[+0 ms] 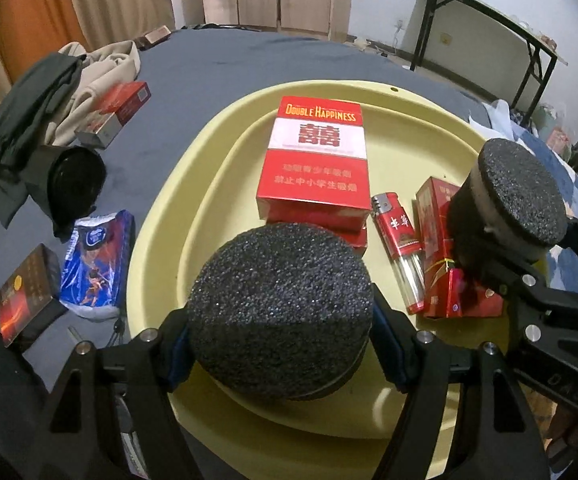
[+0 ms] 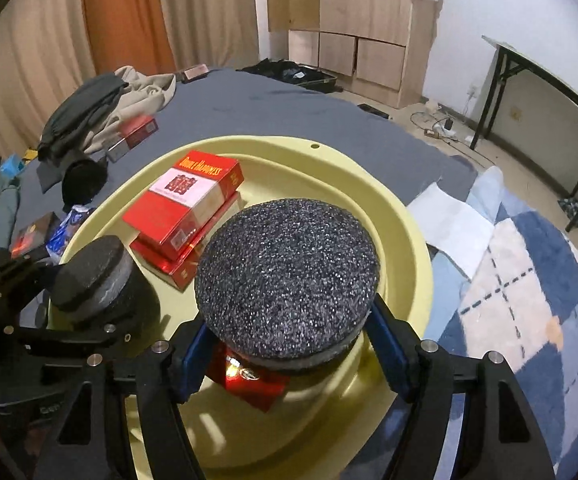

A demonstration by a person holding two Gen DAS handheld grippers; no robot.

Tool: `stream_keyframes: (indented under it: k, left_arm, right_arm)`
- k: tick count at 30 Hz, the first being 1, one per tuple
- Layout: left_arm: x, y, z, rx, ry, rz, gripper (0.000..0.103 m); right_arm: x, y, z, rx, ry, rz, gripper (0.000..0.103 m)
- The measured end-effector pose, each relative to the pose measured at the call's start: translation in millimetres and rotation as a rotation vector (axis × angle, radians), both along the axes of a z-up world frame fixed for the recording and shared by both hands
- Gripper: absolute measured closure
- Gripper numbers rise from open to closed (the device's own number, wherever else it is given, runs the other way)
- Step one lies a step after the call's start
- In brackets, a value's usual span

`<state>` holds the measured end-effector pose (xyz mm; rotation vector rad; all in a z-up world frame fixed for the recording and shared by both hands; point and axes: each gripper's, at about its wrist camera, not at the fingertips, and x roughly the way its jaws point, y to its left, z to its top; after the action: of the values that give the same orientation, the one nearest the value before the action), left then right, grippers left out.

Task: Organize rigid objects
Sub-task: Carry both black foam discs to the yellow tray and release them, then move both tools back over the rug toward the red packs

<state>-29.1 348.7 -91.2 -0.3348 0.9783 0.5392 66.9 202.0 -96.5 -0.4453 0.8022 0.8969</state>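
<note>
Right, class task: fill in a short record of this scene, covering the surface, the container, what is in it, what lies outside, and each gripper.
Surface: grey bedsheet
Container: yellow tray
In tray: Double Happiness carton on another red box; red lighter; red packs
Outside tray: blue packet; dark box
Left gripper: closed on black round puck
Right gripper: second puck between fingers, grip unclear

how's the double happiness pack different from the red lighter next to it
The Double Happiness pack is a broad flat box; the lighter is slim with a clear lower half. The pack sits stacked on another red box; the lighter lies directly on the yellow tray. Both are red.
</note>
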Motion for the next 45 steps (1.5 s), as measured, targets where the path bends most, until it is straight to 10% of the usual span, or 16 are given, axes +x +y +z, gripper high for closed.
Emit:
stream_keyframes:
  k: [9,15,28,36,45]
  left_arm:
    - [-12.2,0.4,18.9,-0.069,-0.057,0.065,0.007]
    - [-4.8,-16.1,55.0,-0.013,-0.064,0.039,0.000]
    - [59.8,-205.2,183.6,0.073,-0.199,-0.381,0.000]
    - [85.5,-294.6,148.6,-0.081,-0.155,-0.523,0.000]
    - [103.2,-341.9,106.2,-0.128,-0.124,-0.611,0.000]
  right_arm:
    - [3.7,-23.3,19.1,0.048,0.019,-0.057,0.001]
    - [-3.6,-63.2,41.8,0.106,0.023,-0.091,0.000]
    - [-41.4,-292.3,107.5,0.141,-0.060,-0.344,0.000]
    - [-60.4,-464.6,121.0,0.056,-0.099,-0.583,0.000]
    - [-37.5,-480.3,94.2,0.083,-0.029,-0.525,0.000]
